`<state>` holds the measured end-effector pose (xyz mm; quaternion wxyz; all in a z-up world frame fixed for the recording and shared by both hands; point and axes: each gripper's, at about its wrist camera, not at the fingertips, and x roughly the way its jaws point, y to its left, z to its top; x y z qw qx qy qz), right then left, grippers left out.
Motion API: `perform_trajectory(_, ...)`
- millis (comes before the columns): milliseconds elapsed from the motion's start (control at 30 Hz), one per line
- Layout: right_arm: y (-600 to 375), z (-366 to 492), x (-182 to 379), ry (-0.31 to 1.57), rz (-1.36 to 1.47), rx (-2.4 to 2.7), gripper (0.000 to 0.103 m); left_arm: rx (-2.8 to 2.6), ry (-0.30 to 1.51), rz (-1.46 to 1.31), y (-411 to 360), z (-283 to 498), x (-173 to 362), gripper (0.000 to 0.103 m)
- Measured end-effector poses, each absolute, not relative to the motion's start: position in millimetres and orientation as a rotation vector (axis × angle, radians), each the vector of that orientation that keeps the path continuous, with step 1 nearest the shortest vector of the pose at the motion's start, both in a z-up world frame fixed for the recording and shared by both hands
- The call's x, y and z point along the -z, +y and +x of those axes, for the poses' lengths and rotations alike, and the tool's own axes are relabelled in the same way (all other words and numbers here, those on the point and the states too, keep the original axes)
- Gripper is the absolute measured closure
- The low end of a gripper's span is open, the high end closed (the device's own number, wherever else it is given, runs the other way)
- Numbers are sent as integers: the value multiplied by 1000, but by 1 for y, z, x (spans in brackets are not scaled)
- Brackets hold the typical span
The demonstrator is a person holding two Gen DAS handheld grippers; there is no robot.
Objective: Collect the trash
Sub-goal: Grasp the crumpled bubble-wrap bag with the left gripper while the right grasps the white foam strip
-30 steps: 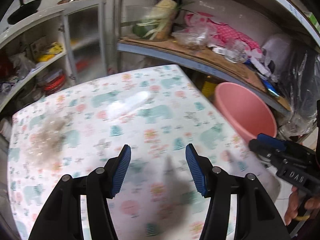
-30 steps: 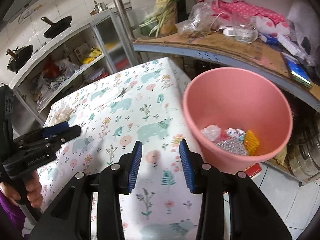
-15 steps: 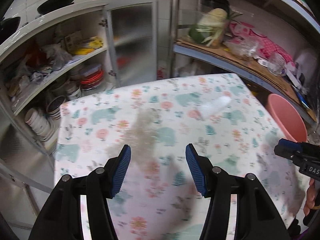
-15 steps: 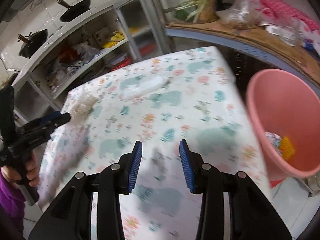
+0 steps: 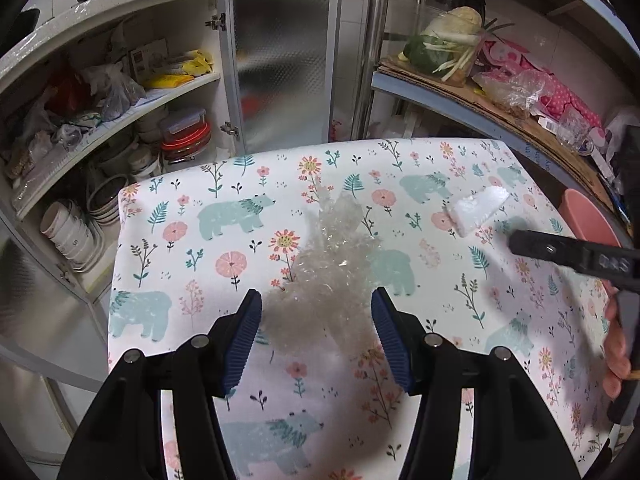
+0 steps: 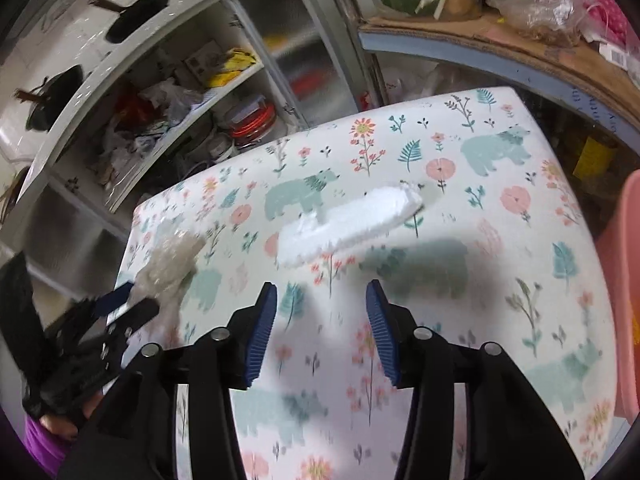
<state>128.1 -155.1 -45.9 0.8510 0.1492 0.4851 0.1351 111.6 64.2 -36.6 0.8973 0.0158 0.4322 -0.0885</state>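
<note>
A crumpled clear plastic wrap lies on the table with the bear-and-flower cloth. My left gripper is open, its jaws on either side of the wrap's near end, not closed on it. A white foam piece lies further right. In the right wrist view the foam lies just ahead of my open, empty right gripper; the wrap and left gripper show at left. The pink trash bin stands off the table's right edge.
An open cupboard with bowls, containers and bags stands behind the table's left. A cardboard-covered shelf with vegetables and plastic bags runs along the back right. The bin rim shows at the right edge.
Both grippers swung left, away from the bin and over the table. The left one closed in on the plastic wrap; the right one came up to the foam piece. Both stayed open.
</note>
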Motion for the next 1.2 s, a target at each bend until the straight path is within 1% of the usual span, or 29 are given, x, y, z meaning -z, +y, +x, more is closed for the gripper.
perform_trajectory(233, -153, 164, 54, 1028, 346, -240, 52, 211, 888, -13, 73, 119, 38, 47)
perform_trajectory(400, -143, 186, 54, 1020, 321, -224, 52, 222, 884, -47, 77, 121, 40, 47)
perform_trajectory(567, -125, 191, 52, 1006, 228, -210, 52, 216, 879, -53, 77, 121, 40, 47)
perform_trajectory(800, -111, 170, 54, 957, 44, -163, 52, 187, 880, 0, 66, 119, 45, 47)
perform_trajectory(867, -108, 167, 54, 941, -13, -143, 60, 169, 877, 13, 63, 118, 46, 47)
perform_trajectory(900, -109, 165, 54, 935, -17, -144, 70, 162, 876, 14, 61, 117, 46, 47)
perform_trajectory(967, -114, 162, 53, 942, 9, -155, 71, 145, 873, 17, 60, 116, 47, 47)
perform_trajectory(1100, -123, 148, 50, 943, 38, -169, 72, 113, 860, 35, 55, 112, 48, 56)
perform_trajectory(1200, -132, 132, 45, 934, 64, -181, 72, 122, 863, 15, 51, 108, 46, 61)
